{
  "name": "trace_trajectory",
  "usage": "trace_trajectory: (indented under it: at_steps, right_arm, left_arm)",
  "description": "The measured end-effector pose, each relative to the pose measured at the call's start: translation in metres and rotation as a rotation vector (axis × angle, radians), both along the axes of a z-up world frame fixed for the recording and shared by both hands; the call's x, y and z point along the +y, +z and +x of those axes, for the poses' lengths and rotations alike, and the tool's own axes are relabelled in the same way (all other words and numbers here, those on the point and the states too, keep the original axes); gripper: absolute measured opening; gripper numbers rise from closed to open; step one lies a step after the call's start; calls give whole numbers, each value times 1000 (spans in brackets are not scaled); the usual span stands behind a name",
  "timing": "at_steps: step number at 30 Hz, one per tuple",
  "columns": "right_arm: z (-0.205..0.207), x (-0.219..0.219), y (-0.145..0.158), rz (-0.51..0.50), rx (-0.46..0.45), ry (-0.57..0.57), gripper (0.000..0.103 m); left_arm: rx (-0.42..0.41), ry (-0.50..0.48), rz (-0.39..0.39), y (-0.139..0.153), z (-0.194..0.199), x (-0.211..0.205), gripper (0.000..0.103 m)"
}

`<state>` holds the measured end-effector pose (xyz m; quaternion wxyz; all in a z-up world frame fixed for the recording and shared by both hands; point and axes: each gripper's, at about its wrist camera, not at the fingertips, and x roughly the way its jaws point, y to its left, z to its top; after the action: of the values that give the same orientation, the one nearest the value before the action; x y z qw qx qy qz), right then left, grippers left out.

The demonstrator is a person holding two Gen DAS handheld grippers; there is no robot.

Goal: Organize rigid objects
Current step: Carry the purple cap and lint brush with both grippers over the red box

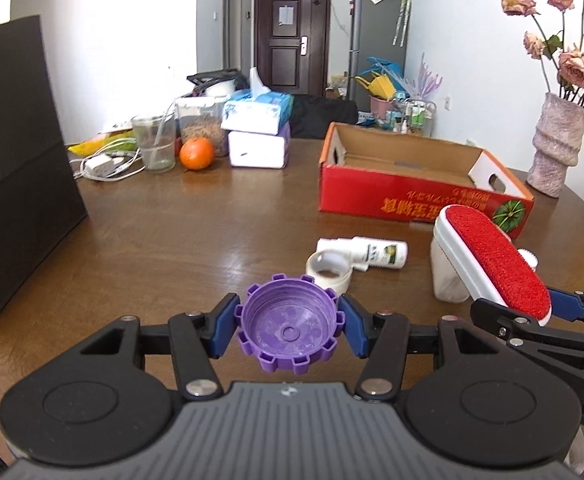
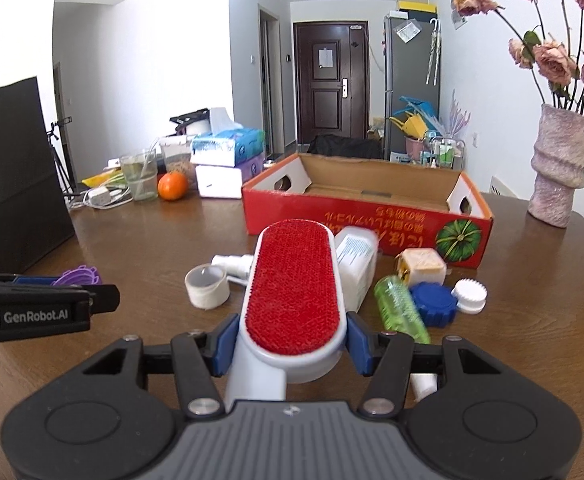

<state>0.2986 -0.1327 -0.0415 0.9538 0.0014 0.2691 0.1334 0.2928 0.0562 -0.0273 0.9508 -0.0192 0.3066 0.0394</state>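
My left gripper [image 1: 288, 330] is shut on a purple ridged cap [image 1: 290, 326] and holds it above the table. It also shows in the right wrist view [image 2: 78, 276]. My right gripper [image 2: 290, 340] is shut on a red and white lint brush [image 2: 292, 288], held above the table; the brush also shows in the left wrist view [image 1: 495, 258]. An open red cardboard box [image 2: 363, 216] stands beyond, seen too in the left wrist view [image 1: 411, 192]. On the table lie a tape roll [image 2: 207, 286], a white spray bottle [image 1: 371, 254], a green bottle [image 2: 399, 308], a blue cap [image 2: 431, 304] and a white cap [image 2: 469, 296].
A black paper bag [image 1: 20, 168] stands at the left. At the back are a glass [image 1: 154, 142], an orange [image 1: 197, 153], tissue packs [image 1: 258, 132] and a charger with cable [image 1: 100, 166]. A vase of dried roses [image 2: 557, 172] stands at the right.
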Motion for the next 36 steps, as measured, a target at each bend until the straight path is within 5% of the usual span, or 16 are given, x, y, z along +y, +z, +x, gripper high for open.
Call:
trace_trajectory:
  at_steps: [17, 36]
  right_arm:
    - [33, -31, 36, 14, -89, -54, 55]
    - [99, -57, 48, 60, -101, -116, 55]
  left_arm:
    - [-76, -65, -17, 45, 52, -44, 56]
    - [-81, -56, -71, 53, 119, -73, 56]
